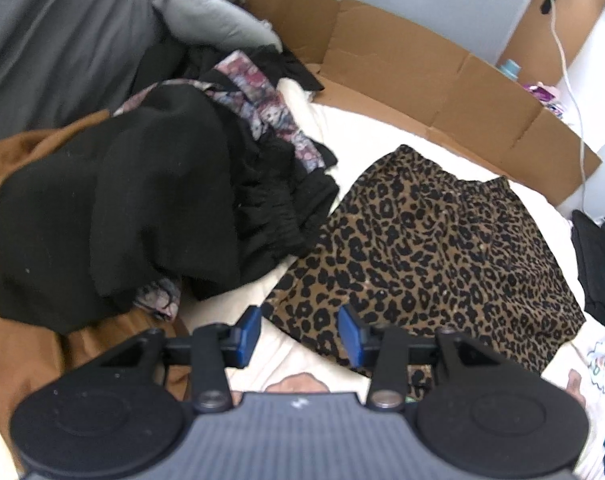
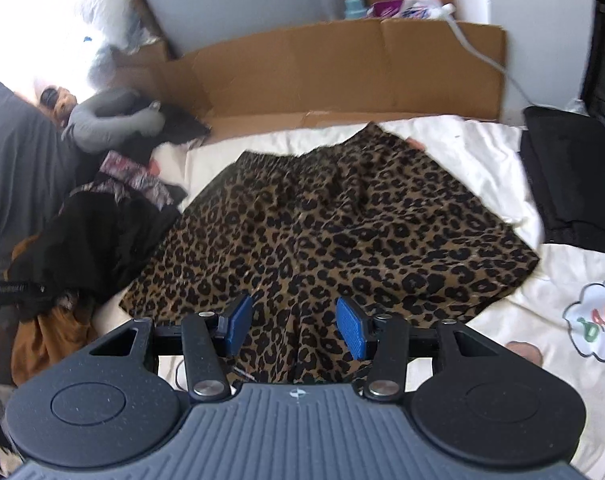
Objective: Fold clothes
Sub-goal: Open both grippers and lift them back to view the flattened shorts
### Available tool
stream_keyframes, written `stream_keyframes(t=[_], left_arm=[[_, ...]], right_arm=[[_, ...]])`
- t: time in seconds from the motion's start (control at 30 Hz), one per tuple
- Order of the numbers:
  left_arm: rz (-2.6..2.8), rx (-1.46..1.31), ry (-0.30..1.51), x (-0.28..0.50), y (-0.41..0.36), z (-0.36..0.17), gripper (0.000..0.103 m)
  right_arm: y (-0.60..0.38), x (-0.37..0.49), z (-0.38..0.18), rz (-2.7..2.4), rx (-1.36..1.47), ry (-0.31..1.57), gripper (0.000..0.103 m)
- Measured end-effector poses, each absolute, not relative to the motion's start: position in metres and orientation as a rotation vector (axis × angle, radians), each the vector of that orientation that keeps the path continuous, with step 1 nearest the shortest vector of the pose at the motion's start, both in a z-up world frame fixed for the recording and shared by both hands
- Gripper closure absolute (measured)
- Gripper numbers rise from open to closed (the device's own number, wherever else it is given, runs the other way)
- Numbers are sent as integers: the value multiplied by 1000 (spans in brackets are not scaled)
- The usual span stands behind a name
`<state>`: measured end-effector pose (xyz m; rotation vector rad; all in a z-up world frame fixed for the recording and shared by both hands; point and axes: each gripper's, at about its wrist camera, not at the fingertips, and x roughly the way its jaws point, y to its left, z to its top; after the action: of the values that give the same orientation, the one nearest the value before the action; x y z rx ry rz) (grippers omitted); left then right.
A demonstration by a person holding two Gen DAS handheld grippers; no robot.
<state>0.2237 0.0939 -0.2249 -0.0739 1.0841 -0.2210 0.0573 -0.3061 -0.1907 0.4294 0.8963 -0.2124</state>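
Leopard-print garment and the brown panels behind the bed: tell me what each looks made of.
Leopard-print garment: thin woven fabric, matte, probably a light synthetic or cotton; it drapes in soft folds and gathers at the waistband. Brown panels: corrugated cardboard, dull and unprinted, with creased fold lines and raw cut edges.

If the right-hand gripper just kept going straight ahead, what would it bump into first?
Most likely the leopard-print shorts: the right gripper, jaws open, points straight over them. Depth is hard to judge.
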Motion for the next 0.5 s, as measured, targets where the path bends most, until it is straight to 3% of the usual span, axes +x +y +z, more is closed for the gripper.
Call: stream_keyframes(t=[0.5], left_arm=[[-218,-156,1055,257,110,-305,61]], right_arm=[[-283,75,-253,-162,356,960,49]])
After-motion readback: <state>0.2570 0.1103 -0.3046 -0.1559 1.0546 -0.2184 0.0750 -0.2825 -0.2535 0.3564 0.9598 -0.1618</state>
